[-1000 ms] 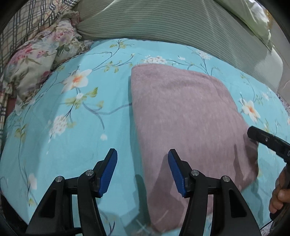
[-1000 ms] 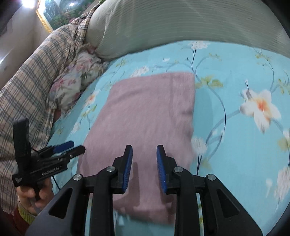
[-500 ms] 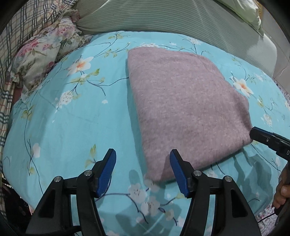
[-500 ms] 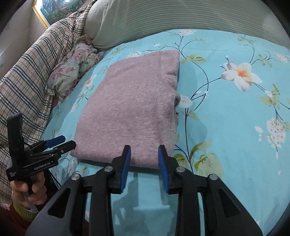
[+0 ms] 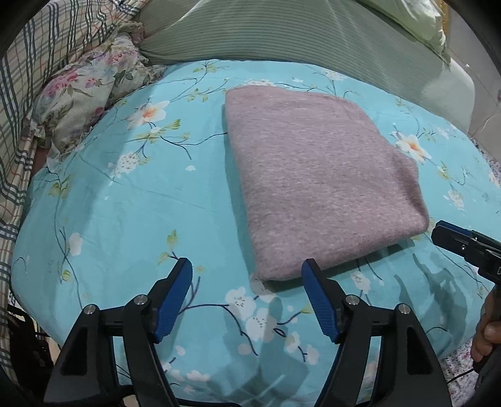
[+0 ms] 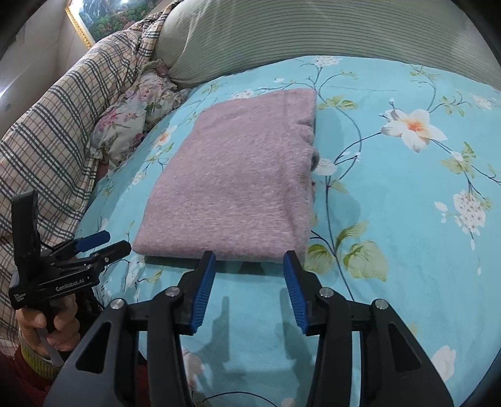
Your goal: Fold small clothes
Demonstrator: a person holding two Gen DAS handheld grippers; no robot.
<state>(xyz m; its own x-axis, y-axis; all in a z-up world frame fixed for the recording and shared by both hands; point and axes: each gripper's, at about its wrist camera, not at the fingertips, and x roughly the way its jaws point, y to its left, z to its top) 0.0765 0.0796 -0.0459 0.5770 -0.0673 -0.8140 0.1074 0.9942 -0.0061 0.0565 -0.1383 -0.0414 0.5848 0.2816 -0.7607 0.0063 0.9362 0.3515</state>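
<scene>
A mauve knitted garment [image 5: 316, 181] lies folded into a flat rectangle on the turquoise flowered bedspread [image 5: 131, 219]. My left gripper [image 5: 247, 266] hovers just short of its near left corner, jaws opening, nothing between them. In the right wrist view the same garment [image 6: 238, 184] lies ahead, and my right gripper [image 6: 250, 258] sits at its near edge, jaws opening and empty. The right gripper's tip [image 5: 457, 241] shows at the right edge of the left wrist view. A hand holds the left gripper [image 6: 94, 244] at the lower left of the right wrist view.
A flowered pillow [image 5: 81, 94] and a checked blanket [image 6: 56, 131] lie along the left side of the bed. A green striped bolster [image 5: 281, 34] runs across the far end. A framed picture [image 6: 103, 12] hangs on the wall beyond.
Both grippers have drawn back off the garment toward the near edge of the bed. Their jaws have spread wider. The garment lies folded and still.
</scene>
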